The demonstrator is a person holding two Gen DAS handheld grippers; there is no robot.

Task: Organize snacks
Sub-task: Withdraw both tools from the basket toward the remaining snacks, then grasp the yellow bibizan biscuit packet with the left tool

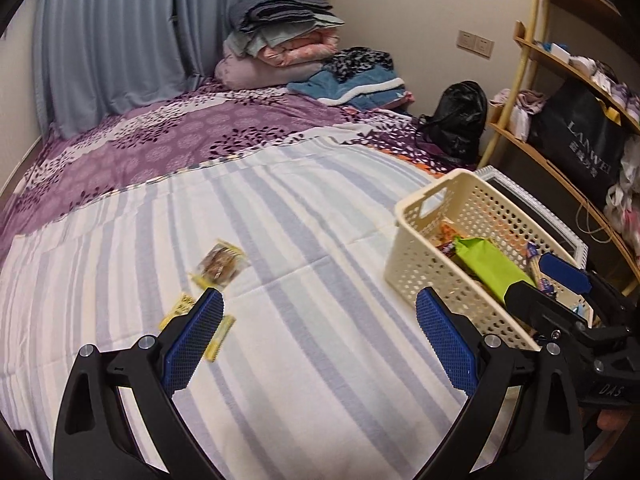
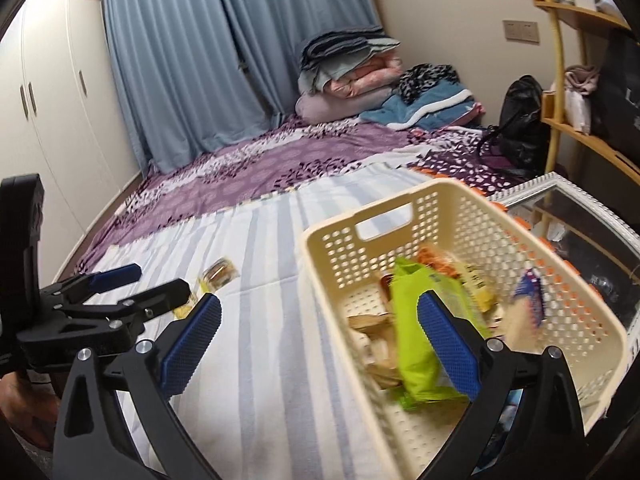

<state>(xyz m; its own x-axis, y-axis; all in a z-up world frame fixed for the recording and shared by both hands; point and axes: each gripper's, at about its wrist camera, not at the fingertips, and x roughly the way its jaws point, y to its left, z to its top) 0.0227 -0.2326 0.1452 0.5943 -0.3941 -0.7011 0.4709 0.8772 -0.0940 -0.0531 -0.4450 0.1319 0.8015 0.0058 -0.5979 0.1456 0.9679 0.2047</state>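
In the left wrist view, the left gripper (image 1: 318, 328) is hovering wide apart and empty at lower centre, yellow snack packets (image 1: 220, 266) lying left of centre on the striped sheet (image 1: 280, 220). At right the cream basket (image 1: 416, 248) is holding the green packet (image 1: 490, 266).

In the right wrist view, the right gripper (image 2: 320, 338) is gaping released at the bottom, straddling the basket's near wall, gripping nothing; the green packet is lying inside, lower right.

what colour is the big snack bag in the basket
Lime green bag, lying in the cream basket; the right wrist view shows it best.
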